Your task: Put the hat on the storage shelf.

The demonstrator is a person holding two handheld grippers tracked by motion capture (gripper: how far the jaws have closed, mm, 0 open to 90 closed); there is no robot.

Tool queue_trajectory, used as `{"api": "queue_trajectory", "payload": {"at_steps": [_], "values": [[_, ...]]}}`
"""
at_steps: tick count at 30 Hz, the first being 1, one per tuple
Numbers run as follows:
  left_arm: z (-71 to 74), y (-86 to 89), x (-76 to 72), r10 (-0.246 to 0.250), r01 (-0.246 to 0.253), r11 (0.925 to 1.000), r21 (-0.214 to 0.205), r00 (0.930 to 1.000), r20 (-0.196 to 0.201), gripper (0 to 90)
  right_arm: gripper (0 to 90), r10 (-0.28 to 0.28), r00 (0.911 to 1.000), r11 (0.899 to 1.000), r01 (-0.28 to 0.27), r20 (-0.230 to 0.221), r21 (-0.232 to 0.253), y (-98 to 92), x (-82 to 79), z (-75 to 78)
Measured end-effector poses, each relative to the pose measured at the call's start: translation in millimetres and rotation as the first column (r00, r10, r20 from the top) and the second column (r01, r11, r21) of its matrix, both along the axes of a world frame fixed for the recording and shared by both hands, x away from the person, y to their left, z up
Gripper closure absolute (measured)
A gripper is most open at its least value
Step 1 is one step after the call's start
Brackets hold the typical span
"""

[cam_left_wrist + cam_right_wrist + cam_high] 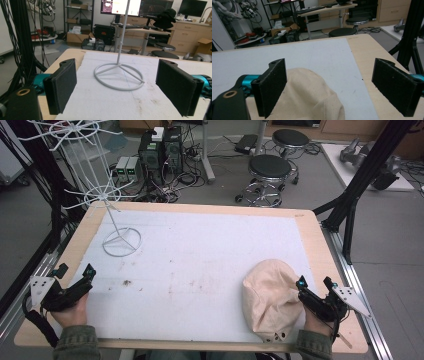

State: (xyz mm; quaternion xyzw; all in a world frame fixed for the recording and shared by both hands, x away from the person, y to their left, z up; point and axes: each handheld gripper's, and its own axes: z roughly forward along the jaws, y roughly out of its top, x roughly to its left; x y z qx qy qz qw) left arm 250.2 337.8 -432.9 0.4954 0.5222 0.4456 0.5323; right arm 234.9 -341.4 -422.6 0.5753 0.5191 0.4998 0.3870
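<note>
1. The tabletop (60, 270), covered by a white mat, carried two things, well apart: a white wire stand (121, 241) near the far left corner and a beige cap (272, 300) near the right end of the near edge.
2. The wire stand stood upright on its ring base (119, 79), its upper hooks bare; nothing hung on it.
3. The cap lay crown-up and flat on the mat. No container was on the tabletop.
4. The right gripper (315, 287) hovered just beside the cap's right side, fingers released and spread wide, one finger (272, 87) over the fabric, the other beyond its edge.
5. The left gripper (75, 280) rested near the near left corner, fingers (62, 85) released, holding nothing, facing the stand.
6. Judgement: the grasp on the cap had not begun; next, the right fingers would need to lower and pinch the rim, likely to carry it to the stand.
</note>
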Motion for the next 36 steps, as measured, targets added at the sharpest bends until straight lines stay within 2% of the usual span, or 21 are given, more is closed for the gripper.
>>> {"api": "queue_trajectory", "payload": {"at_steps": [17,31,36], "values": [[-0.2,-0.2,-0.2,0.000,0.000,0.9999,-0.010,1.0000,0.004,17.7,11.8,0.002,1.0000,1.000,-0.002,0.008,0.005,-1.2,-1.2,0.3],[-0.1,-0.2,-0.6,0.001,-0.001,1.0000,-0.007,1.0000,0.002,17.9,11.9,0.008,0.9999,1.000,-0.008,-0.008,0.010,-1.2,-0.1,-0.4],[-0.1,-0.3,-0.6,-0.001,0.001,1.0000,-0.004,1.0000,0.000,17.9,11.9,0.011,0.9999,1.000,-0.011,0.002,-0.008,-1.3,0.4,2.3]]}}
